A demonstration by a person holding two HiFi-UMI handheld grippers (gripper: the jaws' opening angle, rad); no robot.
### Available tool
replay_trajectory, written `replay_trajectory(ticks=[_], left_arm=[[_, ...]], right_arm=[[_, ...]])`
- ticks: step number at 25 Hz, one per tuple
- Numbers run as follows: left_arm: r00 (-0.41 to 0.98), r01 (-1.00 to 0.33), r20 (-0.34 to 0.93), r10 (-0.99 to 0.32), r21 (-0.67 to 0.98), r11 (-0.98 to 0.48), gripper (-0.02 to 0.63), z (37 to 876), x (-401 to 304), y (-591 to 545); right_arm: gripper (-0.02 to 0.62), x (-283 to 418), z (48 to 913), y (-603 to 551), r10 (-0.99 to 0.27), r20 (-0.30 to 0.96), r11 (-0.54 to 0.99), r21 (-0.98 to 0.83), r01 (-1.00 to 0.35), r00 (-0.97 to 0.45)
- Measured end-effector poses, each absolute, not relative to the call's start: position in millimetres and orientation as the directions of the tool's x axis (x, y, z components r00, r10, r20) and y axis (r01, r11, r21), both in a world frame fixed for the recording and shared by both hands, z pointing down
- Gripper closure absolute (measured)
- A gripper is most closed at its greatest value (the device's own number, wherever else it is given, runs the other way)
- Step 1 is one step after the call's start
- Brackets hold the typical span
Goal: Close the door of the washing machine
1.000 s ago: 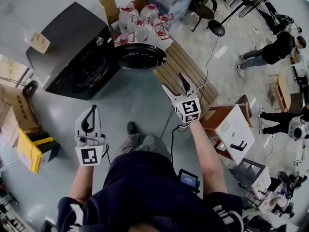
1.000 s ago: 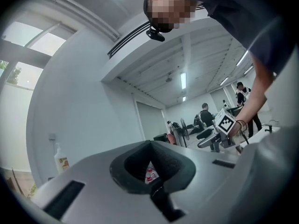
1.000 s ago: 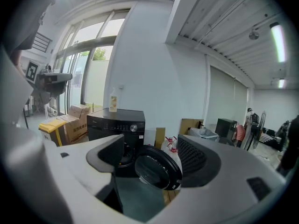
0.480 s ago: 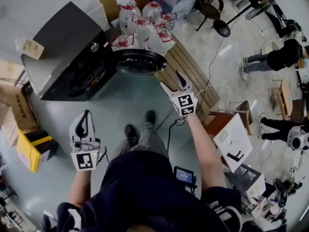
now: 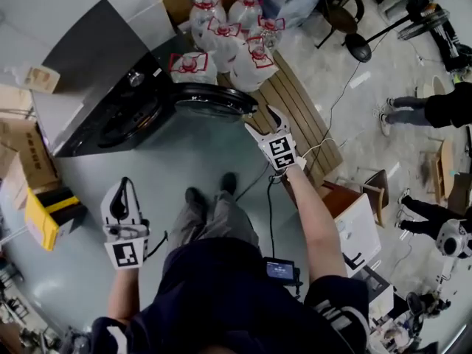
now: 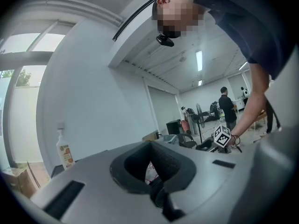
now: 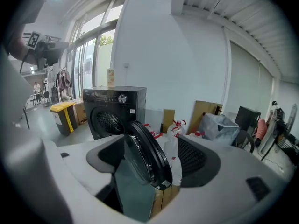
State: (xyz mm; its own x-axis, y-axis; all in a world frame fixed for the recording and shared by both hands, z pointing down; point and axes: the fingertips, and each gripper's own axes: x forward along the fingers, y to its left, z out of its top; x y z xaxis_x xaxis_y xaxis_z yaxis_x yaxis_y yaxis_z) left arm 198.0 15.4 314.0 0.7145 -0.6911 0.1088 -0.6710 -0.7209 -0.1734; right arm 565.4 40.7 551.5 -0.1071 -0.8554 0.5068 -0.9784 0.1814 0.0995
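Two grippers, two different jaw states: the right gripper (image 5: 263, 122) has its jaws spread wide, and the rim of the swung-out door (image 5: 214, 99) of the washing machine (image 5: 88, 65) stands edge-on in the gap between them, though I cannot tell whether they touch. The left gripper (image 5: 124, 184) hangs well apart from the machine, its jaws pressed together on nothing.

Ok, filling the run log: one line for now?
washer door: open | right gripper: open, by door rim | left gripper: shut, empty
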Motion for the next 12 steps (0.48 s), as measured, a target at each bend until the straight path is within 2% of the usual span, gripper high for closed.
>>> replay_trajectory(ticks=[5,12], left_arm=[[0.724,-0.647,0.154,-0.672,-0.184,-0.740,0.583,337.9,208.5,4.1],[0.735,-0.605,0.229,-0.638,-0.204,-0.770,0.583,369.5,214.1,-17.6]], right_arm=[[0.230,587.7,602.5,19.1,-0.821,0.557,0.214,0.101,-0.972,-0.123],[0.267,618.5,679.2,4.1,-0.752,0.642,0.276,0.102,-0.956,-0.148]])
